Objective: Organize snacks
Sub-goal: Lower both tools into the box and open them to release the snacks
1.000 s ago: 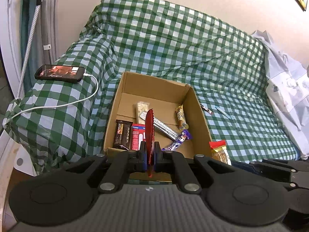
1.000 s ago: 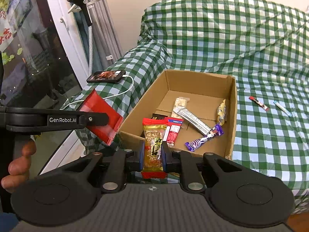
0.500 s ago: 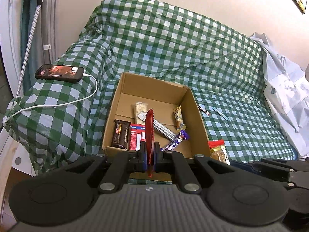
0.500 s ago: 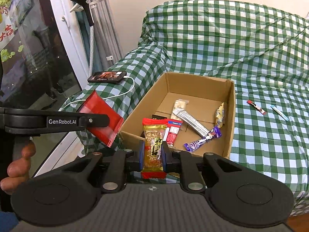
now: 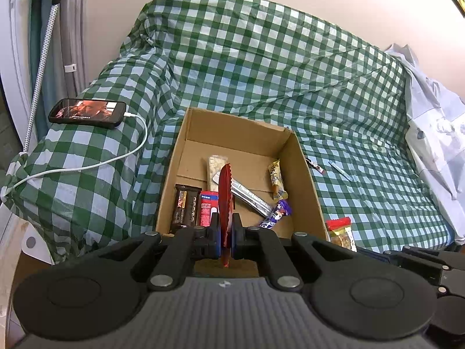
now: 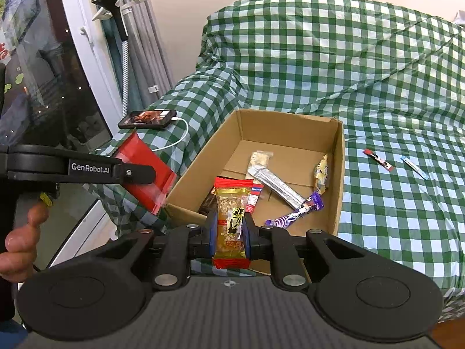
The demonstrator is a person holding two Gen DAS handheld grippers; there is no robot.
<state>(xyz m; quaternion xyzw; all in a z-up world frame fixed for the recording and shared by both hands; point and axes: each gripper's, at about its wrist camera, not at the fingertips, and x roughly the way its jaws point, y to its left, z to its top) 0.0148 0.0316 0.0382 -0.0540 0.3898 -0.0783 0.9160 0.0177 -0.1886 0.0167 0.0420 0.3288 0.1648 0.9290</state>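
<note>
I have the left gripper clamped flat on a red packet, which I see edge-on, standing upright between the pads. In the right wrist view the same packet shows its broad red face, hanging left of the cardboard box and just outside its near left corner. My right gripper is closed on a gold peanut bar with red ends, held upright over the near edge of the box.

The box sits open on a sofa draped in a green checked cloth. Inside it lie a dark brown bar and a red and blue pack at the near left, a silver stick across the middle, a pale bar behind it, a gold wrapper against the right wall, and a purple wrapper at the near right.

Two small sticks lie on the cloth to the right of the box; I cannot read what they are. A phone with a white cable rests on the left armrest. A person's hand grips the left tool's handle.
</note>
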